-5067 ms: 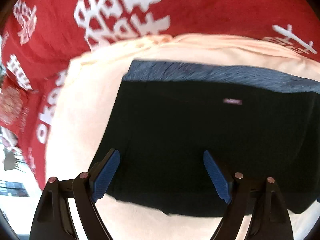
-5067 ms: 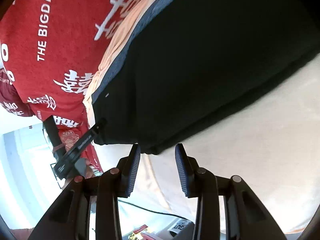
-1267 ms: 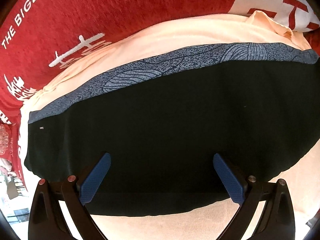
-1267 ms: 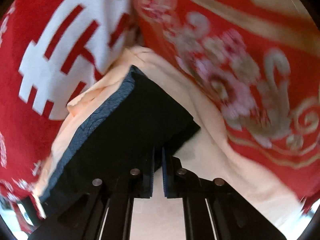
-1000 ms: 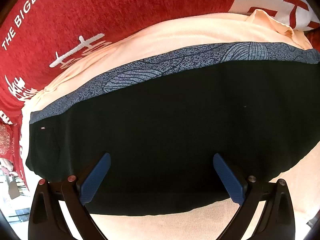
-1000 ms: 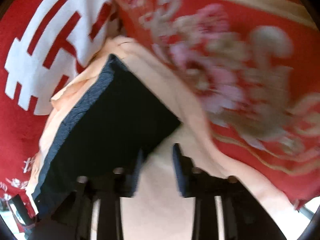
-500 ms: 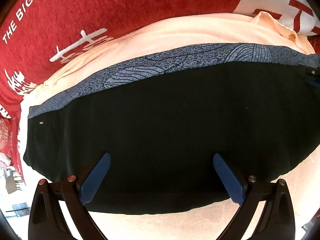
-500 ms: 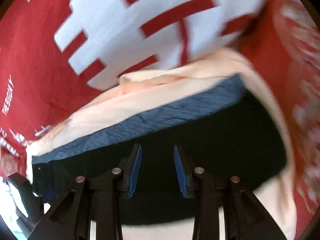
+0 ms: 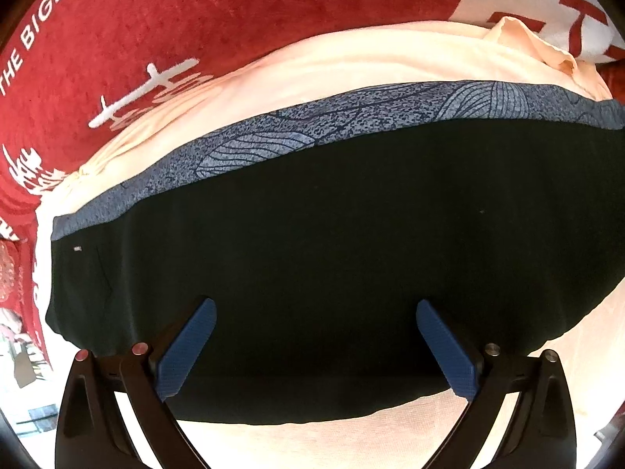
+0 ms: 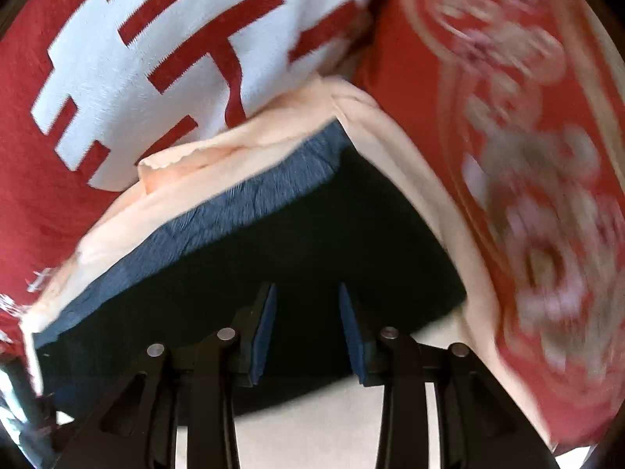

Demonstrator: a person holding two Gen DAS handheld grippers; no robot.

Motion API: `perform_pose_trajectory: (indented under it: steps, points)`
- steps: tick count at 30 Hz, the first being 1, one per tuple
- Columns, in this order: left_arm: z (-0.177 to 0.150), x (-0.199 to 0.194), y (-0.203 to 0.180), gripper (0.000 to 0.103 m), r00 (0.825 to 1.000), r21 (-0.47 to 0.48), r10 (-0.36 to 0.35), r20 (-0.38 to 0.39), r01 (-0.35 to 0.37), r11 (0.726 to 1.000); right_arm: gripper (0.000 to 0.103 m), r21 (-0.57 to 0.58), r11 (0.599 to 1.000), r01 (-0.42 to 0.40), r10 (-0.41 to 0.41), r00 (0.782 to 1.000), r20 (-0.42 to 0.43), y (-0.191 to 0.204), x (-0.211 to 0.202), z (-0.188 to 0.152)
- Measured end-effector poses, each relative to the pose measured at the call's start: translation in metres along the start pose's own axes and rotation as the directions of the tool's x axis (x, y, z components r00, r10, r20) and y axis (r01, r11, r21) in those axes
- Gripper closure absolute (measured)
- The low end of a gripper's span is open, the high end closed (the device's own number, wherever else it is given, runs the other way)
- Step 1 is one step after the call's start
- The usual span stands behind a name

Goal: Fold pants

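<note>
Red blanket (image 9: 234, 19) | pants (image 9: 312, 254) leaf-patterned band: left wrist view only

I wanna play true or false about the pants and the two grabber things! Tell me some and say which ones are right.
1. The pants are black with a blue patterned waistband. True.
2. The left gripper is squeezed shut. False: its jaws stand wide open over the pants.
3. The pants lie on a peach cloth. True.
4. The blanket behind is green. False: it is red with white writing.
5. The right gripper is pinching the pants. False: its jaws are apart, holding nothing.
</note>
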State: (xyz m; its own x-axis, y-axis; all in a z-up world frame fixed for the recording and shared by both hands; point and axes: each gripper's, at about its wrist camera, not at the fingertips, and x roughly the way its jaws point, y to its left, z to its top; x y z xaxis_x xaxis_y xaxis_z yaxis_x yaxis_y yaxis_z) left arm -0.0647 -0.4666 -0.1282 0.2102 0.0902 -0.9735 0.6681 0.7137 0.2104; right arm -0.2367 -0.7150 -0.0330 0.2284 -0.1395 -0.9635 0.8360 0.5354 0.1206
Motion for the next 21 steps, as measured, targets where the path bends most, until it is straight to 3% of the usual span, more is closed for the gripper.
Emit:
perform_pose_trajectory:
  steps: [10, 21]
  points:
    - [0.005, -0.002, -0.003, 0.000, 1.000, 0.017, 0.008, -0.018, -0.008, 1.000, 0.064, 0.138, 0.982, -0.128, 0.139, 0.987, -0.075, -0.003, -0.019, -0.088]
    - [-0.001, -0.018, -0.001, 0.000, 0.999, 0.009, -0.011, -0.035, 0.011, 1.000, 0.063, 0.186, 0.974, -0.130, 0.152, 0.982, -0.110, -0.021, -0.016, -0.085]
